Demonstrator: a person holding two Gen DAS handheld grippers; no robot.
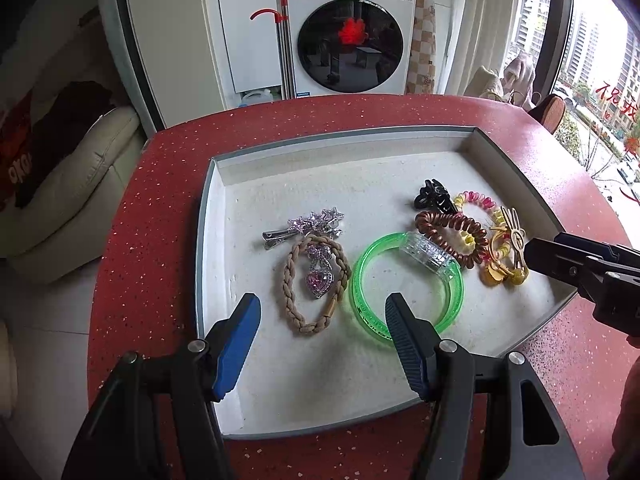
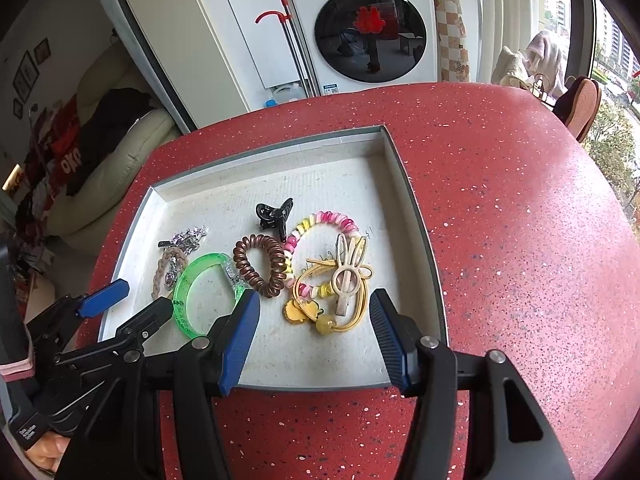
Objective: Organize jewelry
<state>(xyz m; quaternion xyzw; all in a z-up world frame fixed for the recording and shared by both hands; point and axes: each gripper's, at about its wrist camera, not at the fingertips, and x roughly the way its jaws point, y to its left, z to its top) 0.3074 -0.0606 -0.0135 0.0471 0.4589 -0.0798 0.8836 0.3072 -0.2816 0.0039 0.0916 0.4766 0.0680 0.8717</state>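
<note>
A grey-rimmed tray (image 1: 203, 240) with a white floor holds the jewelry. On its left lie a star crystal clip (image 1: 310, 224), a beige braided hair tie (image 1: 290, 280) and a pink heart pendant (image 1: 319, 281). A green bangle (image 1: 454, 300) sits in the middle. On the right are a brown coil tie (image 1: 448, 226), a black claw clip (image 1: 434, 196), a pink-yellow coil (image 2: 320, 220), a cream rabbit clip (image 2: 347, 276) and a yellow charm tie (image 2: 304, 310). My left gripper (image 1: 322, 300) hangs open over the braided tie, holding nothing. My right gripper (image 2: 315, 296) stands open above the yellow charm tie and rabbit clip.
The tray rests on a round red speckled table (image 2: 520, 200). Beyond the far edge stand a washing machine (image 1: 350, 32) and a mop with a red handle (image 1: 282, 20). A cream sofa (image 1: 72, 192) is to the left, and a window and a chair (image 2: 580, 104) are to the right.
</note>
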